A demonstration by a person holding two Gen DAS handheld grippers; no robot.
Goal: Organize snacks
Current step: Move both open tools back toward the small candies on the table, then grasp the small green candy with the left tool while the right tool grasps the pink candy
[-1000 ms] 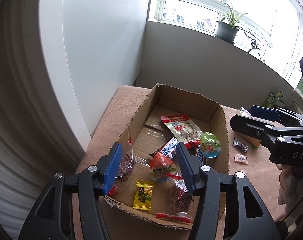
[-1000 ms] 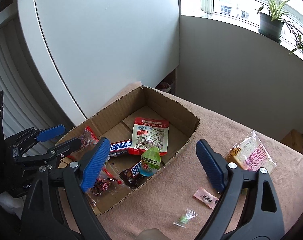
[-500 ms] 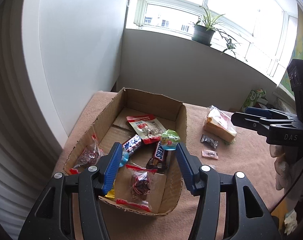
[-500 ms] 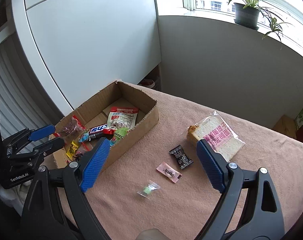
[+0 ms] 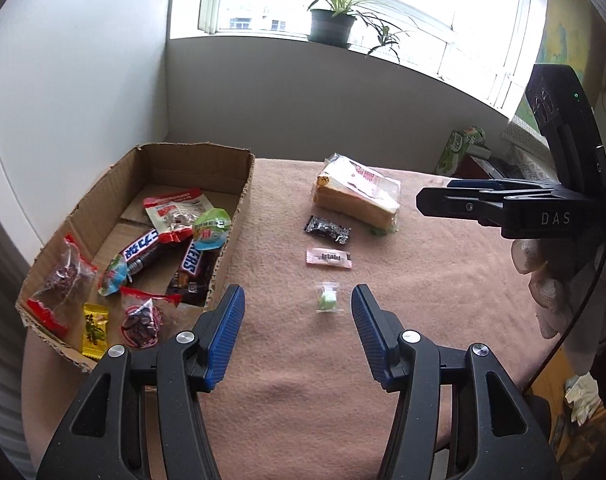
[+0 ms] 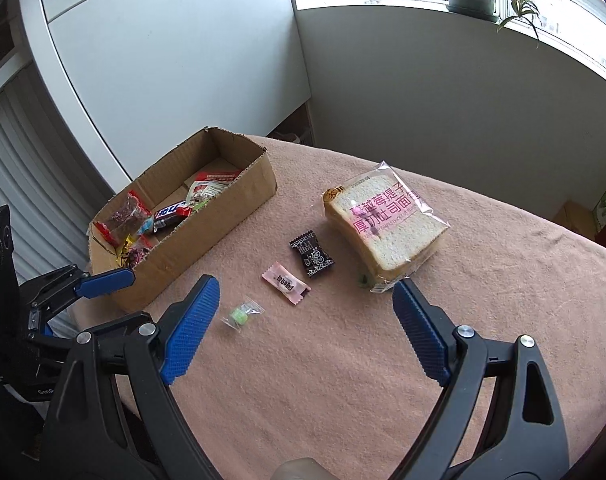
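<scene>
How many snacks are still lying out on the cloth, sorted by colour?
Green candy in clear wrap: 1
Pink packet: 1
Black packet: 1
Bagged bread slices with pink print: 1
Total outside the cardboard box: 4

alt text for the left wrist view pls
The open left gripper hovers over a pink cloth-covered table, aimed at a small green candy. A cardboard box of snacks sits left, wrapped bread beyond.
</scene>
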